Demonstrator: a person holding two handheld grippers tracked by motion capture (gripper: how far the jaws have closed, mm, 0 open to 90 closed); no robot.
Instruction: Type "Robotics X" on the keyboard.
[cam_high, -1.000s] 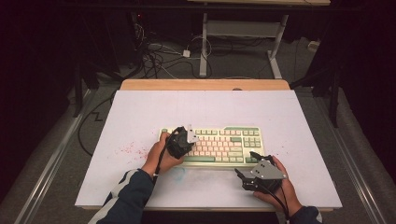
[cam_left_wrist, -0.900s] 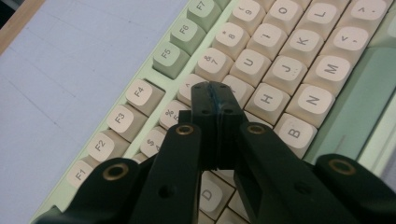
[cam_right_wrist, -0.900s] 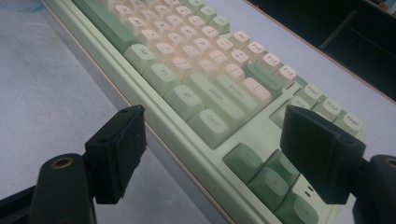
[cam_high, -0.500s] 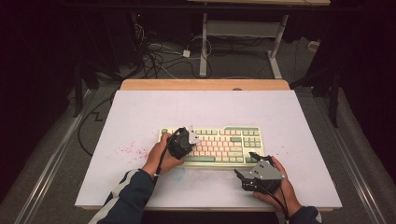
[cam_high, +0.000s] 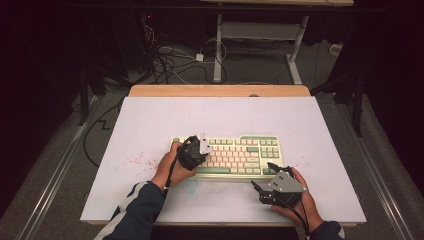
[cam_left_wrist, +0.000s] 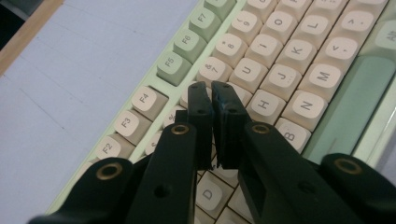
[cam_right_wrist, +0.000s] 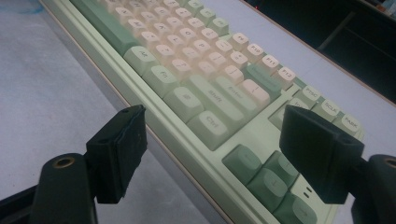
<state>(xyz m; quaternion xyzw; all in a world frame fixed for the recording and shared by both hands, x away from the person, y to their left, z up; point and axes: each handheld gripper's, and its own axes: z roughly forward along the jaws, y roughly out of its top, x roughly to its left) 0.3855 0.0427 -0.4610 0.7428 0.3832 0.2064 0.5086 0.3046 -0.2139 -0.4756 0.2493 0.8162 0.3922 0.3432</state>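
A: Nothing much moves since the earlier frame: keyboard (cam_high: 235, 155) same spot, both hands parked. Left gripper (cam_left_wrist: 211, 95) has just been opening a hair, nothing between its fingers (cam_left_wrist: 200, 112).

B: State now?

A: Left fingers practically clenched, thin slit between them, tips just above the number and letter rows near the 7 key (cam_left_wrist: 212, 70). Touching a key? Cannot tell.

B: Keyboard location?

A: Flat on the white bench (cam_high: 150, 125), middle, slightly toward the person. Cream keys, green frame.

B: Right side?

A: Right gripper (cam_high: 264, 177) sits off the keyboard's near right corner, fingers (cam_right_wrist: 119, 149) released, spread wide, holding nothing, aimed at the arrow keys (cam_right_wrist: 266, 179).

B: Anything else?

A: Red specks (cam_high: 137, 161) on the bench left of the keyboard.
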